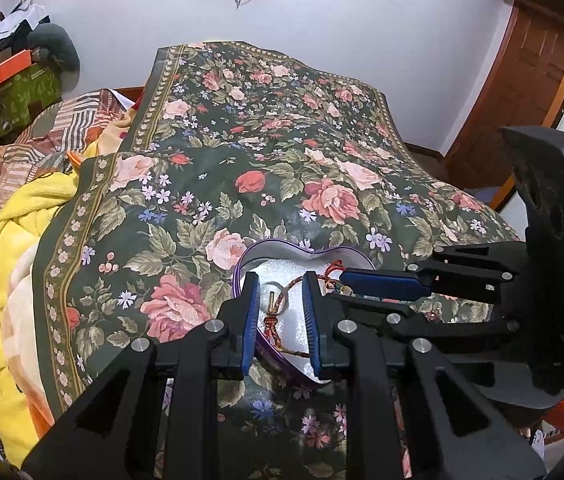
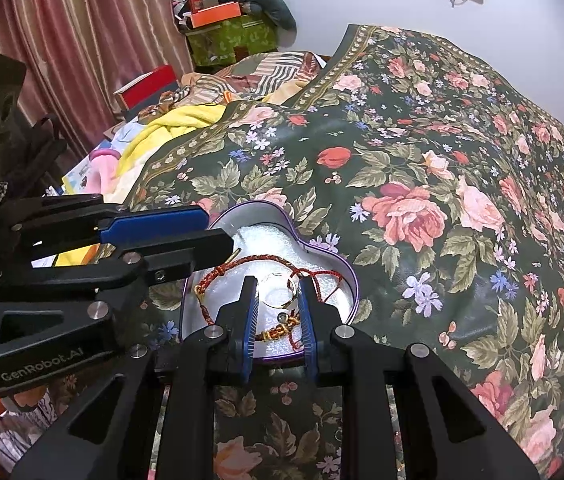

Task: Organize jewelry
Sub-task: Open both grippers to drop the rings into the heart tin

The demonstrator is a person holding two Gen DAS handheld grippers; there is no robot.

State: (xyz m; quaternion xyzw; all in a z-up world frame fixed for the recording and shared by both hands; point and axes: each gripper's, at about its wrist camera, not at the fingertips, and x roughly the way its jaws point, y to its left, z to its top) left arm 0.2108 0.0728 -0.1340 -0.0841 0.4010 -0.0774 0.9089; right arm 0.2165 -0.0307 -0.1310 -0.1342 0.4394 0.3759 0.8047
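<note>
Both grippers hang over the heart-shaped tin [image 2: 346, 276] on the floral bedspread [image 2: 422, 152], nearly touching each other above it. The right gripper [image 2: 278, 316] is part open, its jaws straddling a clear ring [image 2: 280, 290] and the gold beads of a cord bracelet [image 2: 278, 333] without closing on either. The left gripper [image 1: 281, 312] is also part open and holds nothing; between its jaws lie a braided cord [image 1: 282, 300] and a small gold piece on the white padding.

To my eye the step is settling the pieces neatly inside the tin. It would pay to pinch one strand only, near its beads, and lift slowly: the red and brown cords loop across each other and could drag the ring along. The left claw could steady the tin's rim, since the bedspread under it is soft and lumpy.

The jewelry is thin, limp thread with knots and gold accents, all lying in the tin.
</note>
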